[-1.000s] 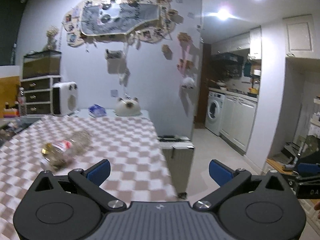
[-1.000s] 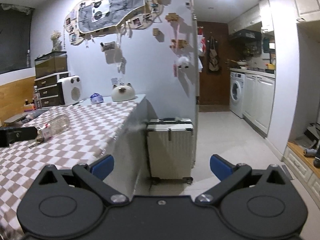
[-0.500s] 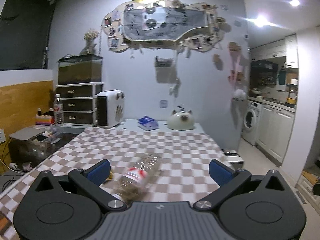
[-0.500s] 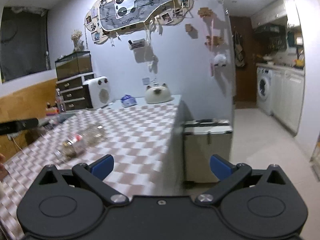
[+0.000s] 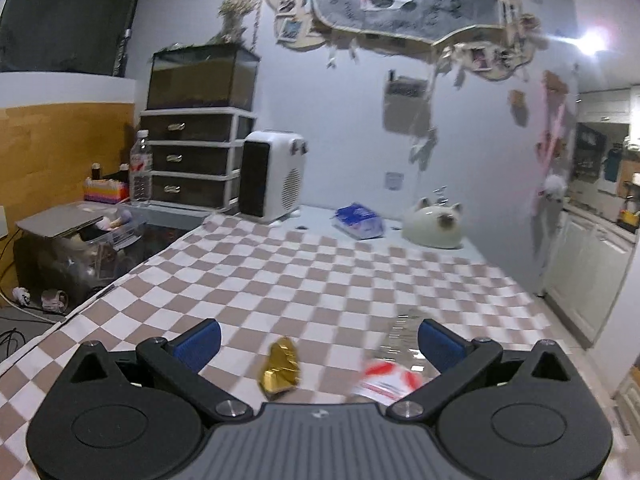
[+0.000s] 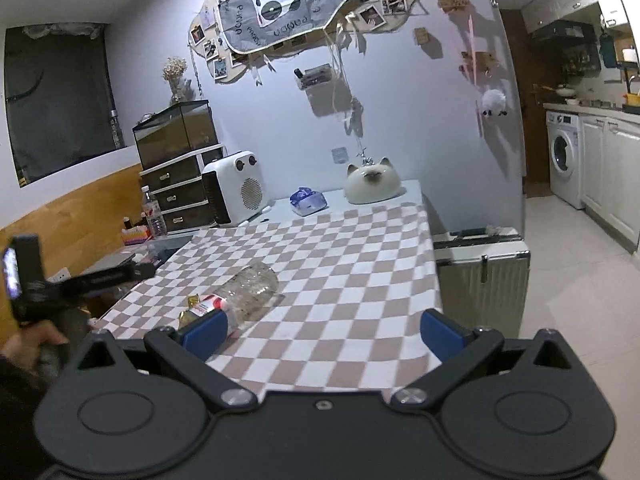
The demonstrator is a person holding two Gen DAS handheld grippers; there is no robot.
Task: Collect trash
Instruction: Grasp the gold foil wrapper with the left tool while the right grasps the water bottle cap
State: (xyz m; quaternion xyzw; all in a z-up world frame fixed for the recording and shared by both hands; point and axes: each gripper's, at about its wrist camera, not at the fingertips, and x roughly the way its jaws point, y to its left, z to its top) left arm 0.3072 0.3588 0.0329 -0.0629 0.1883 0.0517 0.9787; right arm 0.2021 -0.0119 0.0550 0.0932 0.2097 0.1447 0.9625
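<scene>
**Trash still on the table, nothing picked up yet**

Both pieces of trash lie on the checkered table [image 5: 320, 280], near its front edge: a gold wrapper [image 5: 280, 368] and an empty plastic bottle [image 6: 250, 290] on its side, red-and-white label toward the camera. They sit just beside each other; whether they touch is hard to say, since the left wrist view is smeared with motion blur there.

The left gripper [image 5: 319, 340] is spread wide and empty. In its view the wrapper lies between the fingers, low in the frame, while the bottle sits partly behind the right finger. The right gripper [image 6: 322, 326] is also spread wide and holds nothing; the bottle shows just past its left finger, off-centre.

No bin or bag is visible in either view, so where the trash should go cannot be told from here.

As a judgement, the task is at its start: the approach is under way, no grasp is made, and both items are left to collect. The wrapper looks the likelier first target for the left gripper.
</scene>
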